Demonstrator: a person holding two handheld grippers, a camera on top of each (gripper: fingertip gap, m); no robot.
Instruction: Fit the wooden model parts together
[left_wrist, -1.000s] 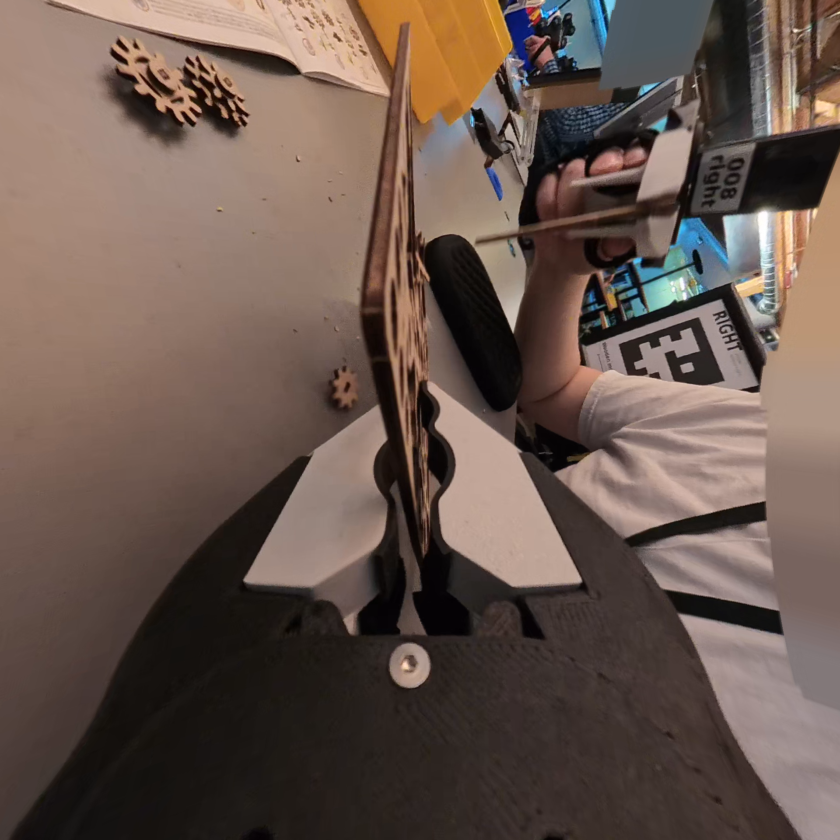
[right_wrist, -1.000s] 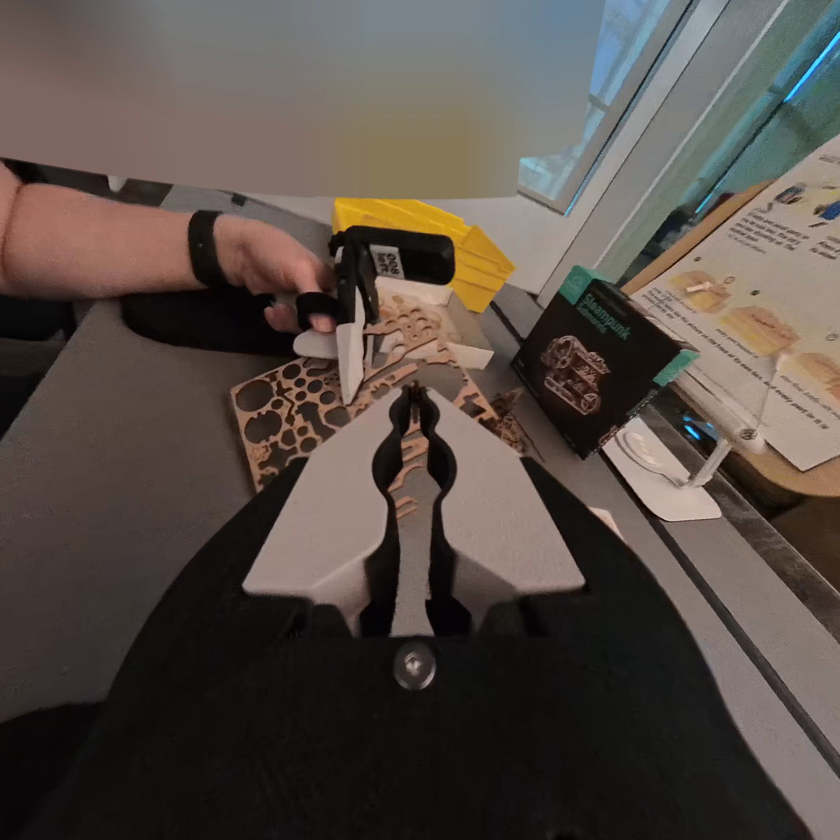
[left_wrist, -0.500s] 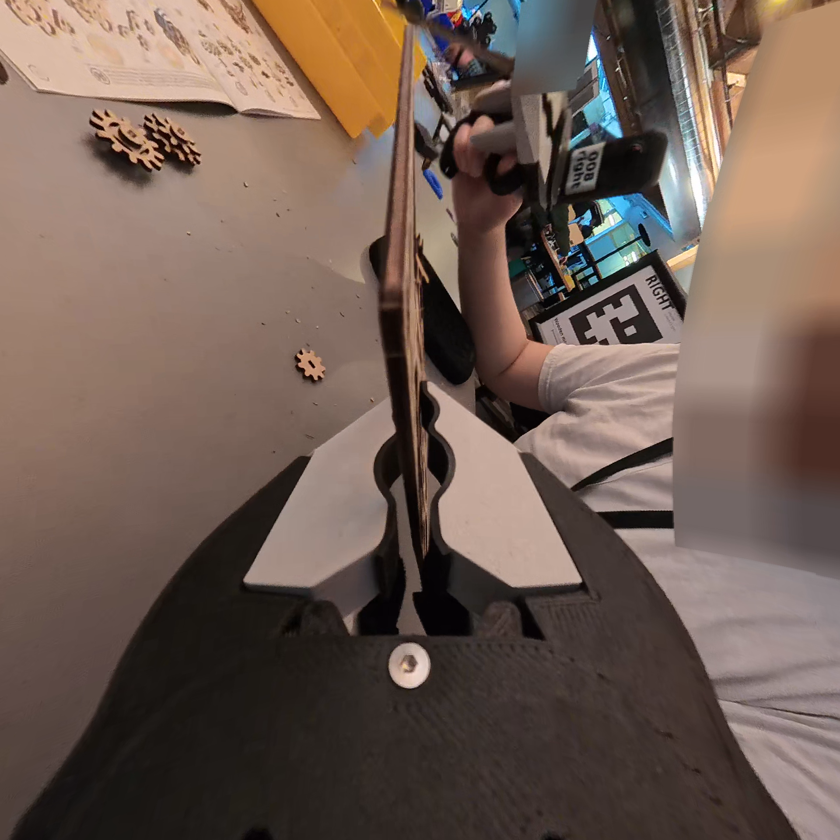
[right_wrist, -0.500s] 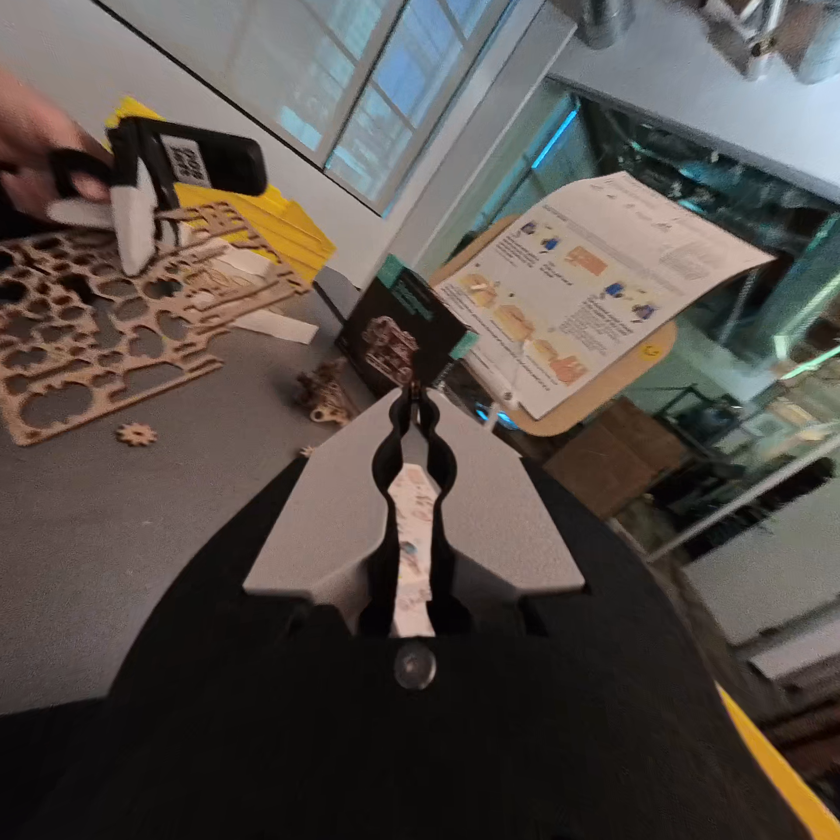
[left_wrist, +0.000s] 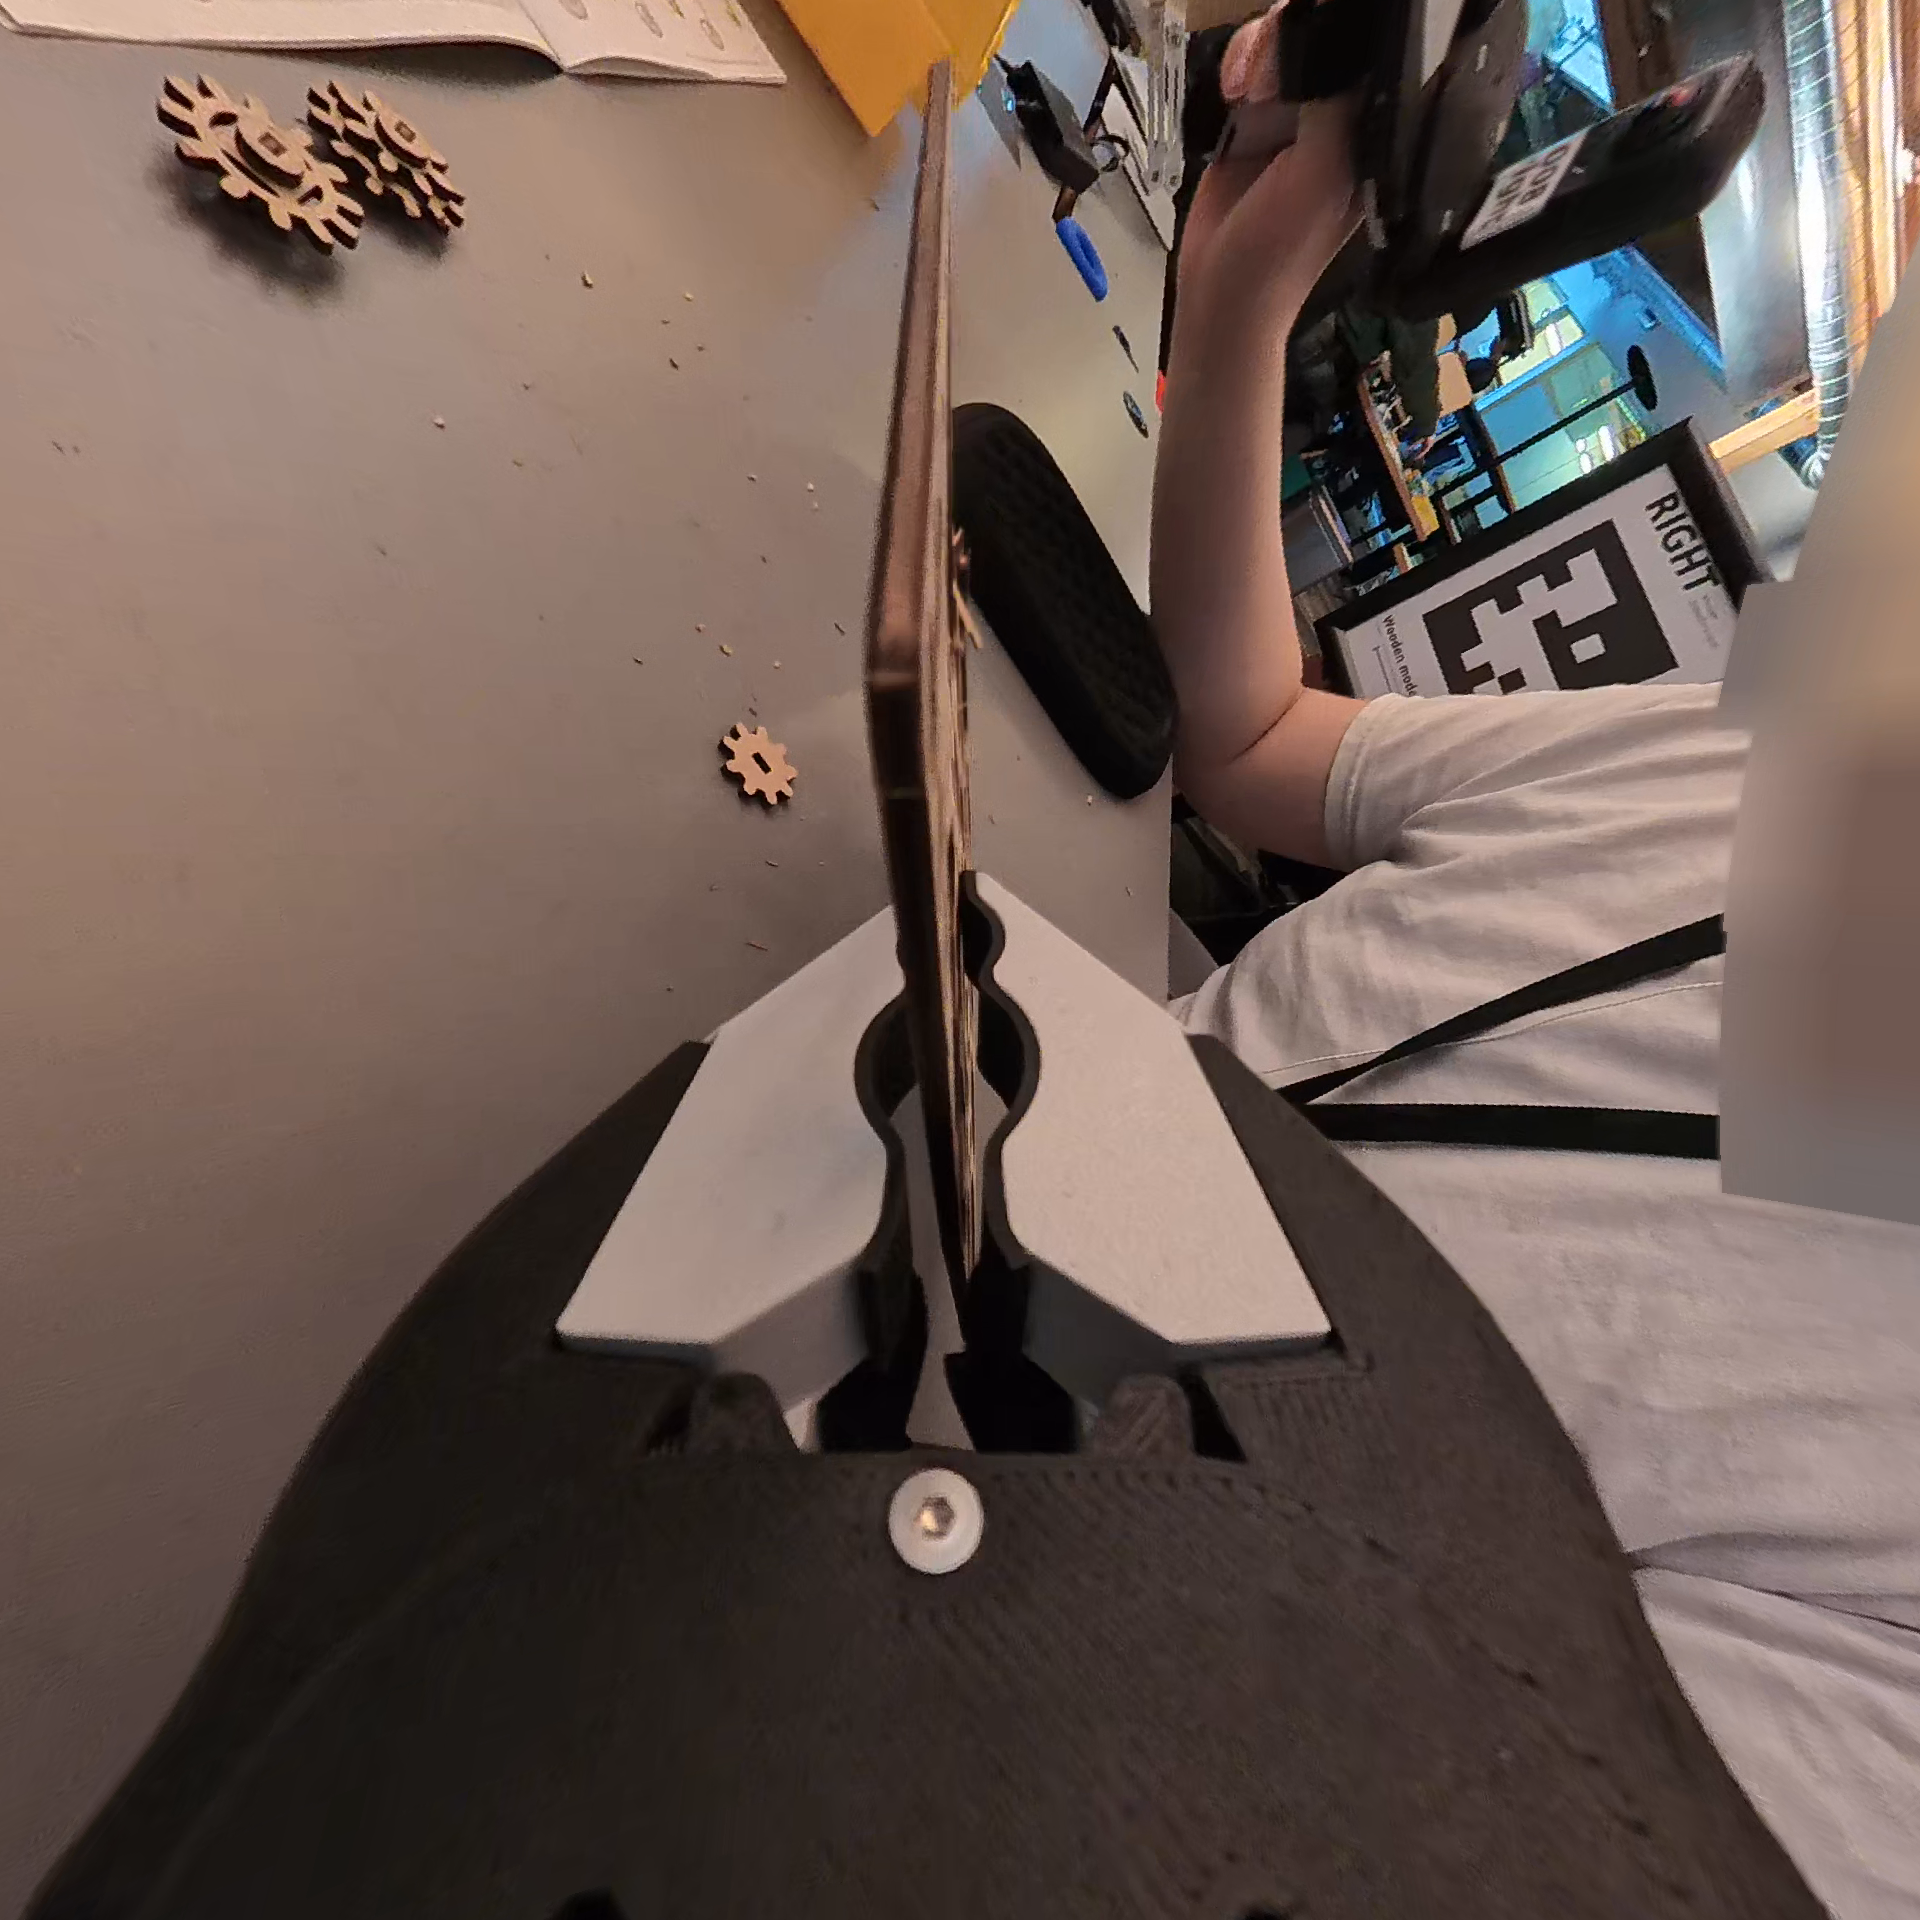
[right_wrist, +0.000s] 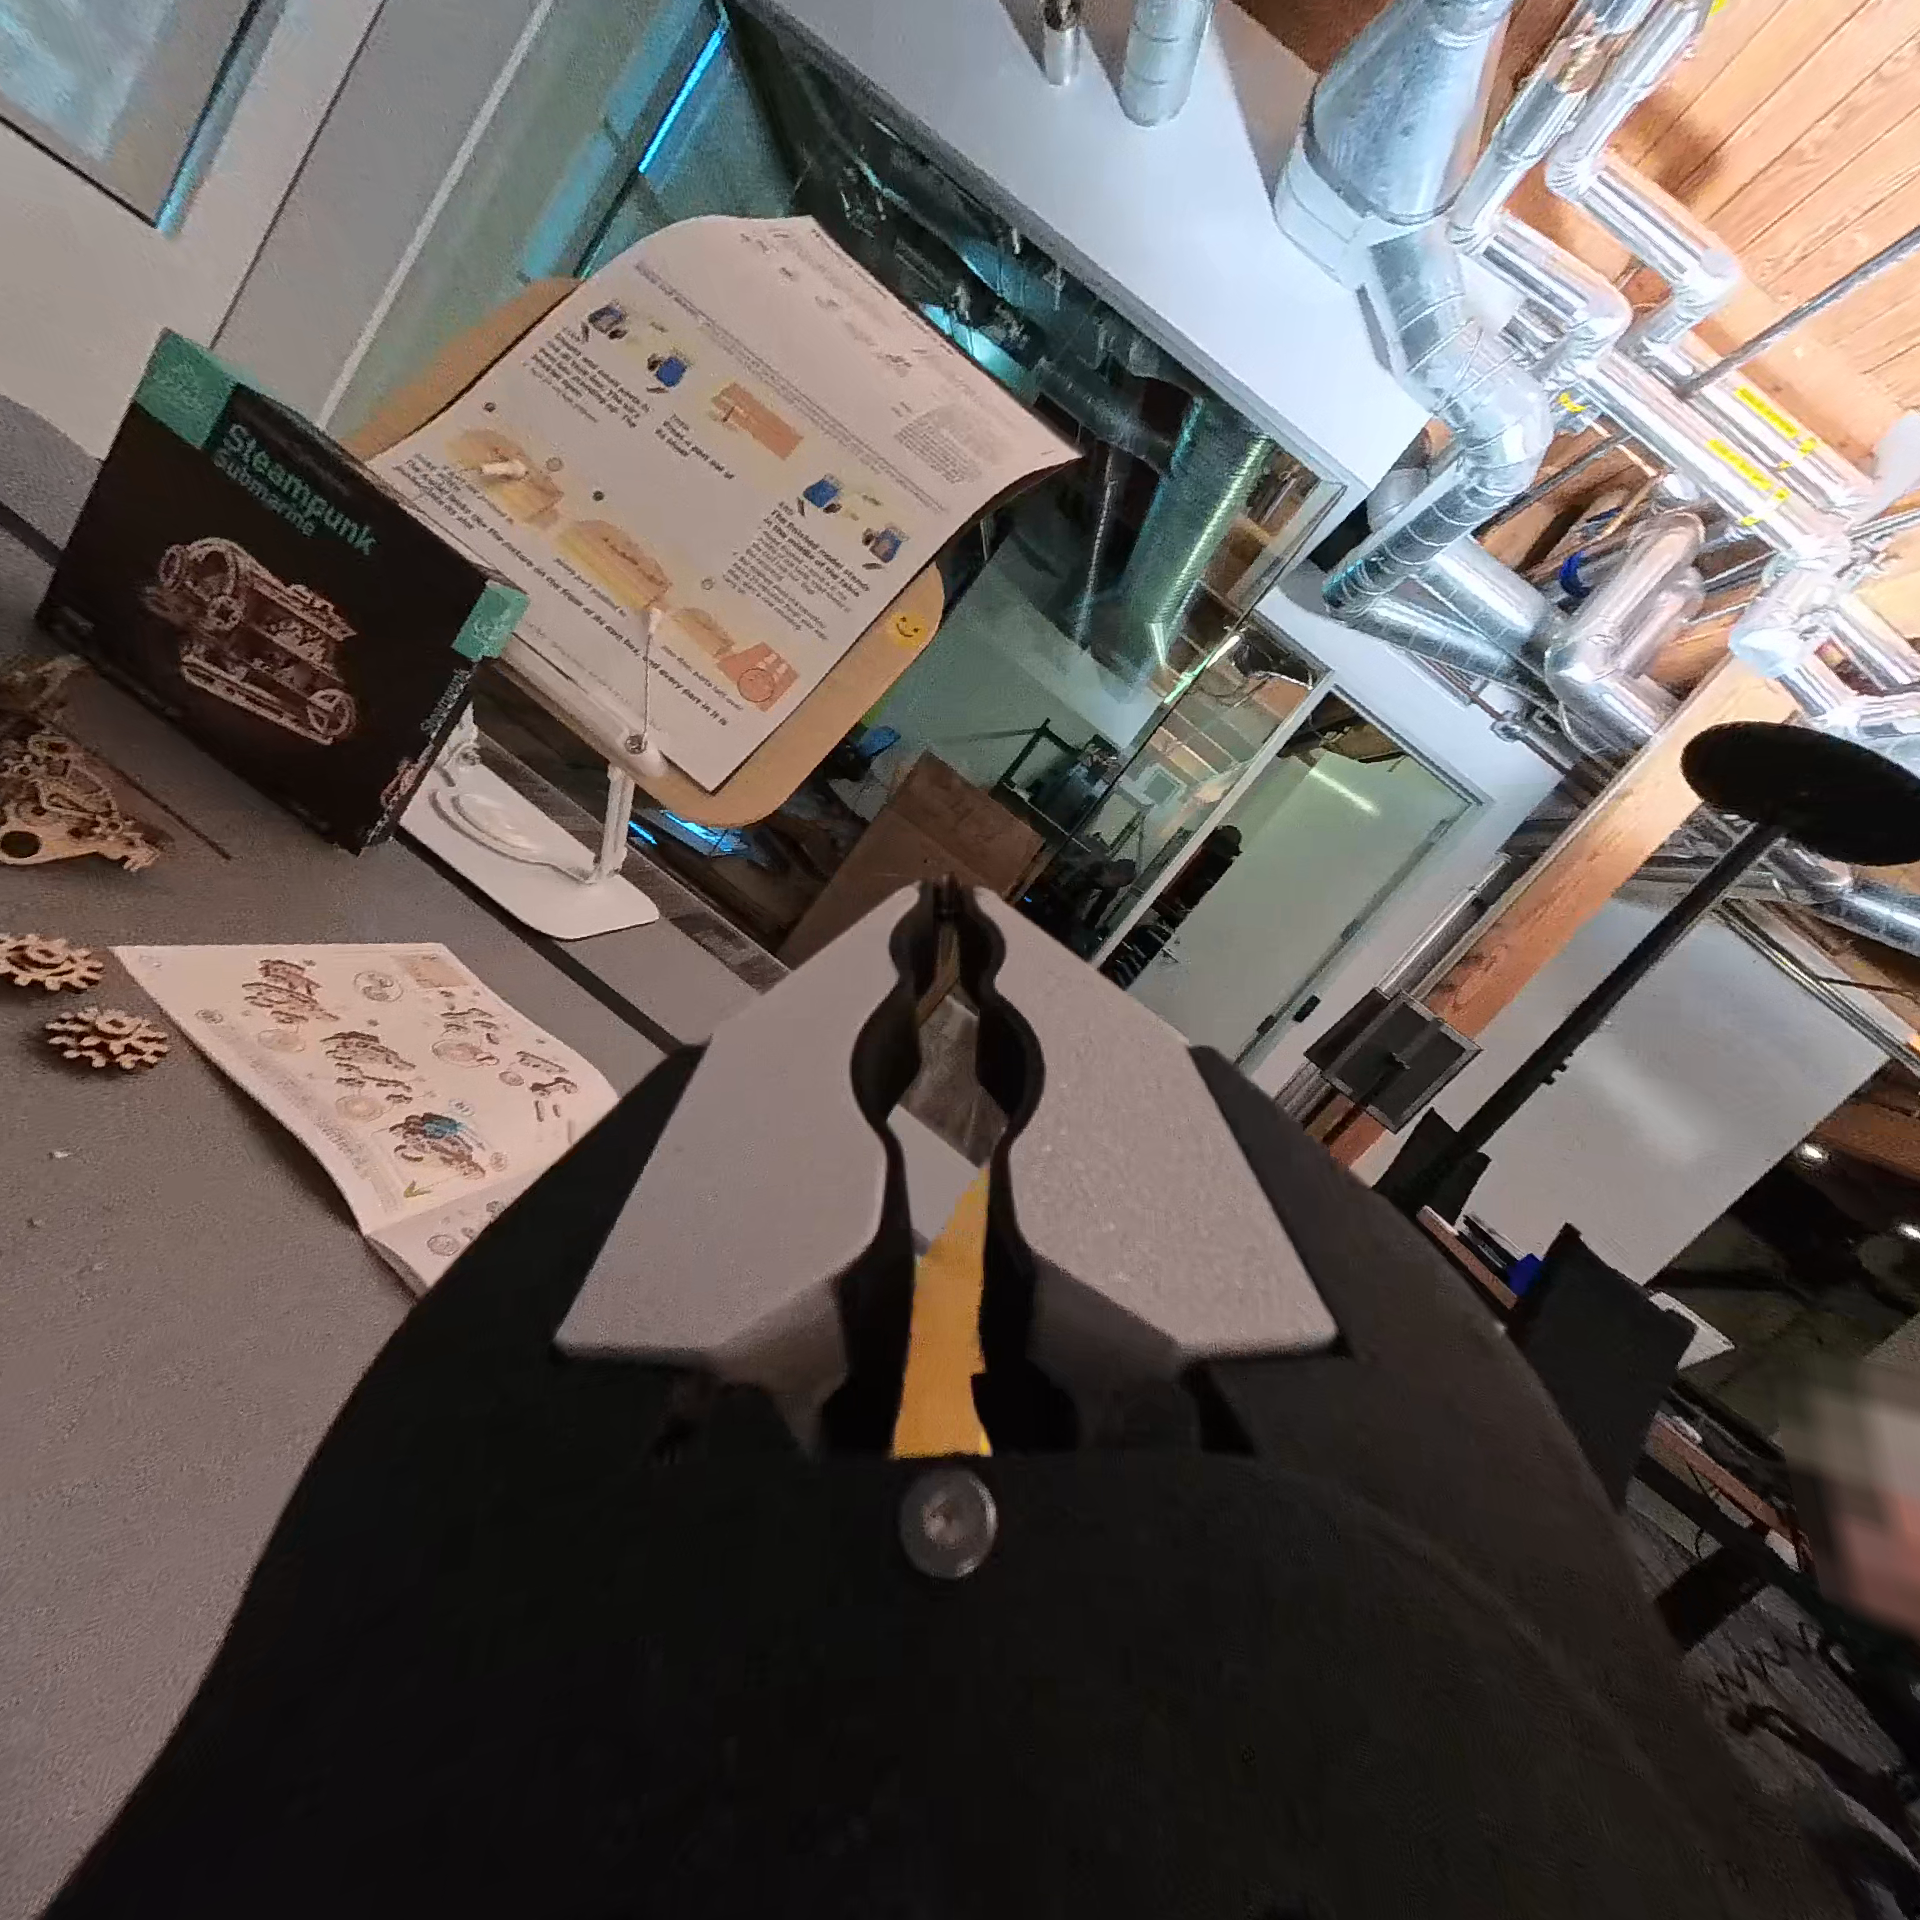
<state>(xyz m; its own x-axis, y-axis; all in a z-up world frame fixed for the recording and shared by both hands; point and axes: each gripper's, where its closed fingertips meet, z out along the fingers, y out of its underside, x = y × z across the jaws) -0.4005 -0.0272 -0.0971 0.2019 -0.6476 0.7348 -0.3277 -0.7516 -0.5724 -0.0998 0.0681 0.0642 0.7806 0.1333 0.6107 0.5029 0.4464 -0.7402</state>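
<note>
The wooden sheet (left_wrist: 920, 582) is clamped edge-on between the closed fingers of the left gripper (left_wrist: 940, 904), raised above the table (left_wrist: 364, 623), w/ a small loose gear (left_wrist: 760, 764) lying just beside it. It's judged thin, light, stiff but brittle where cut through, so best held at the solid border, not the fretwork. The right gripper (right_wrist: 948, 904) is pinched nearly shut, seemingly empty & aimed off the table; writing is seen on the box (right_wrist: 260, 603), manual (right_wrist: 364, 1060) & instruction sheet (right_wrist: 717, 468), not reproduced here.
</note>
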